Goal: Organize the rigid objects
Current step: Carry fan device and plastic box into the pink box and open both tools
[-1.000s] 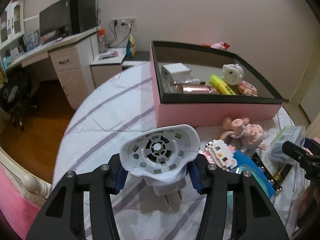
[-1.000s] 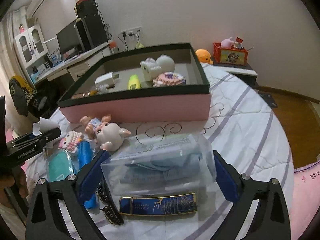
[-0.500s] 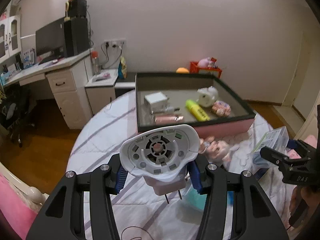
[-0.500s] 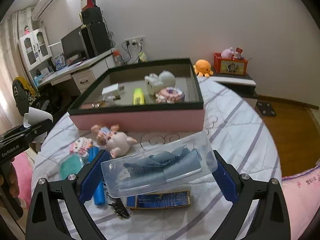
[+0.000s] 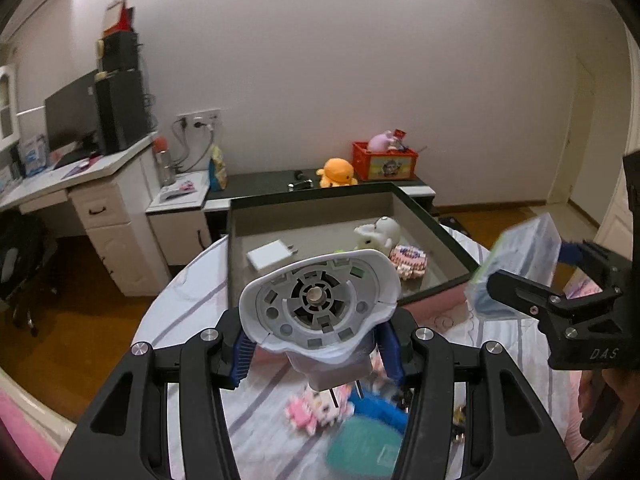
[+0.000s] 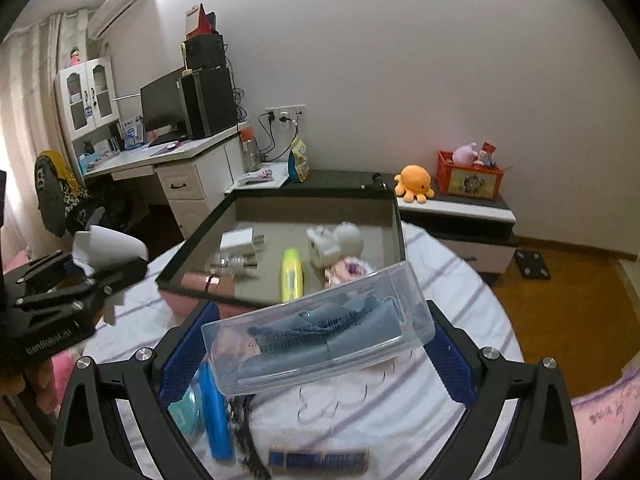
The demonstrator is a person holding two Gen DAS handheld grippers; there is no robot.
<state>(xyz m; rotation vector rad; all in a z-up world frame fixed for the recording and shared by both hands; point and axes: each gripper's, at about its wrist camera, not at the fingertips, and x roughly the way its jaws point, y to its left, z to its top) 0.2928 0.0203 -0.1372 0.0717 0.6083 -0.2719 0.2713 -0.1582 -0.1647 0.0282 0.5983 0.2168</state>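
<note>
My left gripper (image 5: 316,354) is shut on a white plug-in device (image 5: 320,304) with two prongs, held in the air before the pink box (image 5: 436,220). My right gripper (image 6: 316,352) is shut on a clear plastic case (image 6: 320,328) with blue-grey contents, raised above the bed near the box's (image 6: 192,244) front edge. The case also shows in the left wrist view (image 5: 520,260). The box holds a white charger (image 6: 238,242), a yellow highlighter (image 6: 292,276), a white figurine (image 6: 336,242), a pink block toy (image 5: 410,260) and a rose-gold tube (image 6: 200,280).
On the striped bedspread (image 6: 440,280) lie a pink block toy (image 5: 316,410), a blue tube (image 6: 214,412), a teal item (image 5: 364,448) and a dark blue flat case (image 6: 318,460). A desk (image 6: 192,168) and a low cabinet (image 6: 460,208) stand behind the bed.
Both grippers have risen with their objects. The clear case was lifted off the bed and tilted. The box now sits lower and farther in both views.
</note>
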